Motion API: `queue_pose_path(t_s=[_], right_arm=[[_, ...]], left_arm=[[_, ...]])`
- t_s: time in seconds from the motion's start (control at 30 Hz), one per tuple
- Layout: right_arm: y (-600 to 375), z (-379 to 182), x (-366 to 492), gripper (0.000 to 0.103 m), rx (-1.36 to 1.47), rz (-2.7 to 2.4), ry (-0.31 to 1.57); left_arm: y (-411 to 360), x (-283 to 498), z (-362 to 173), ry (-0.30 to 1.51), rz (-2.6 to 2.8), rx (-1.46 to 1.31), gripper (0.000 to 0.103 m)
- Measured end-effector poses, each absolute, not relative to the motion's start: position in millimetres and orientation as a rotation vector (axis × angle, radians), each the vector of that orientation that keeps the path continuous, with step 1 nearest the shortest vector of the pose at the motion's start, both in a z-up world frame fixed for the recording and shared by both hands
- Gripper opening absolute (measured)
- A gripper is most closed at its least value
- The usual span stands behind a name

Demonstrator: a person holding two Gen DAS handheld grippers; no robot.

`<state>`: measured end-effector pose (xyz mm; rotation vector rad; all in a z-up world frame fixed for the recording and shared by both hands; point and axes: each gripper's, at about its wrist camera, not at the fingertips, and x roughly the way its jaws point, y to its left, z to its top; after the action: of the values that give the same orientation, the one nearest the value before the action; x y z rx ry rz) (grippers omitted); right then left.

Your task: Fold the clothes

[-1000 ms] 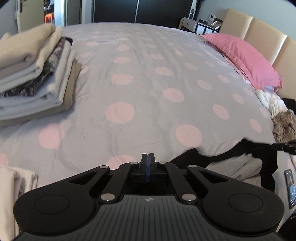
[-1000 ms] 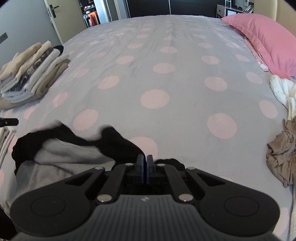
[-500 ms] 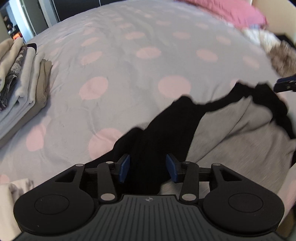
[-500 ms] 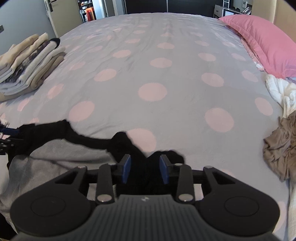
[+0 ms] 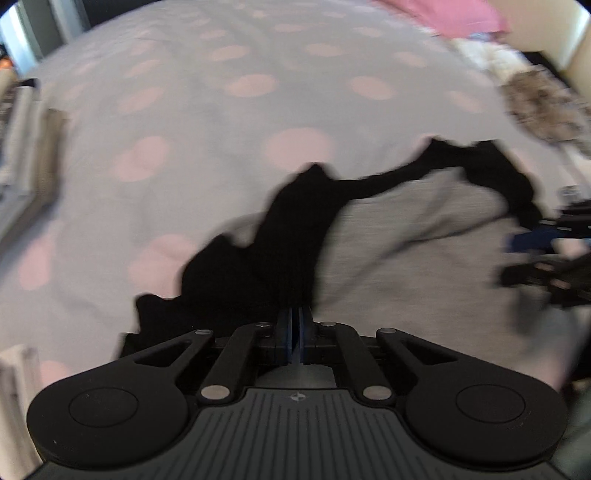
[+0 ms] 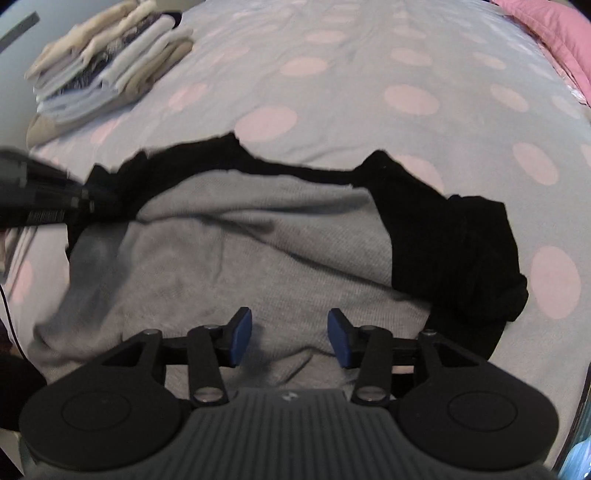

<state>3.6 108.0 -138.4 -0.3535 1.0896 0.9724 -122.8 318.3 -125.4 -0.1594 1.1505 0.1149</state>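
Observation:
A grey garment with black sleeves and collar (image 6: 236, 254) lies spread on the polka-dot bed near its front edge; it also shows in the left wrist view (image 5: 406, 251). My left gripper (image 5: 294, 332) is shut, its pads closed at the black left sleeve (image 5: 258, 251) of the garment; it also shows in the right wrist view (image 6: 79, 201). My right gripper (image 6: 291, 338) is open and empty, hovering over the grey body of the garment. It shows blurred at the right of the left wrist view (image 5: 535, 254).
A stack of folded clothes (image 6: 107, 66) sits at the bed's far left. A pink pillow (image 6: 554, 29) lies at the far right. A crumpled tan garment (image 5: 543, 107) and white clothes lie at the right side. The spotted bedspread (image 6: 369, 74) stretches beyond.
My left gripper has shut on the black sleeve. My right gripper has opened wider, let go of the black fabric and moved over the grey body. The garment is spread wider.

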Motion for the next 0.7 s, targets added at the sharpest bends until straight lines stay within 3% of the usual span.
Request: queue_pose_path(t_s=[0.43,0.7], right_arm=[[107,-130,12,0.056,-0.205,0.958,1.147],[107,-123,12,0.057,-0.098,0.993,1.194]], left_arm=[[228,-114,-121,1.161,-0.347,-0.197,0.001],[221,-110,-131,1.179,-0.332,-0.190,0.001]])
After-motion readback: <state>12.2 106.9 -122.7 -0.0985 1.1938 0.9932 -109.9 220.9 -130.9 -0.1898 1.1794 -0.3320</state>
